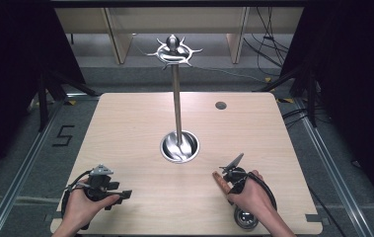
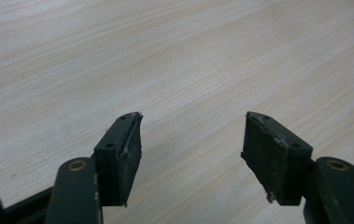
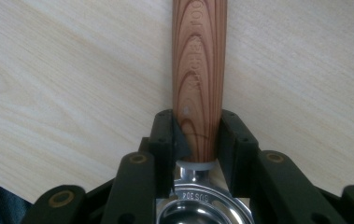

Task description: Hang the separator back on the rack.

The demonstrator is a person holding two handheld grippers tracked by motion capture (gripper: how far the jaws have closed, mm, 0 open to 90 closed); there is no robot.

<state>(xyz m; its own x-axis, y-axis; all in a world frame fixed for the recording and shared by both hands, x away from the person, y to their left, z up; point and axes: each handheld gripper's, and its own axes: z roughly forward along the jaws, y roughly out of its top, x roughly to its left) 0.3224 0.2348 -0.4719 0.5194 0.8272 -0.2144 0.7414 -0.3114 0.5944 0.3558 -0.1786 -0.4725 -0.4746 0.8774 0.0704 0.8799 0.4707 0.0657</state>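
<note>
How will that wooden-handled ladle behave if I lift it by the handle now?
Likely stiff: the ladle has a solid wooden handle joined to a steel bowl. Probably bowl-heavy, so it may pivot downward in the right gripper, whose pads sit on the handle near the bowl. The smooth round handle might twist or slip.

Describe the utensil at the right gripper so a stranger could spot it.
On the wooden table, look near the front right corner, at the right gripper. Its jaws close on a wooden-handled utensil with a shiny metal bowl; unlike the tall steel stand mid-table, it lies flat.
</note>
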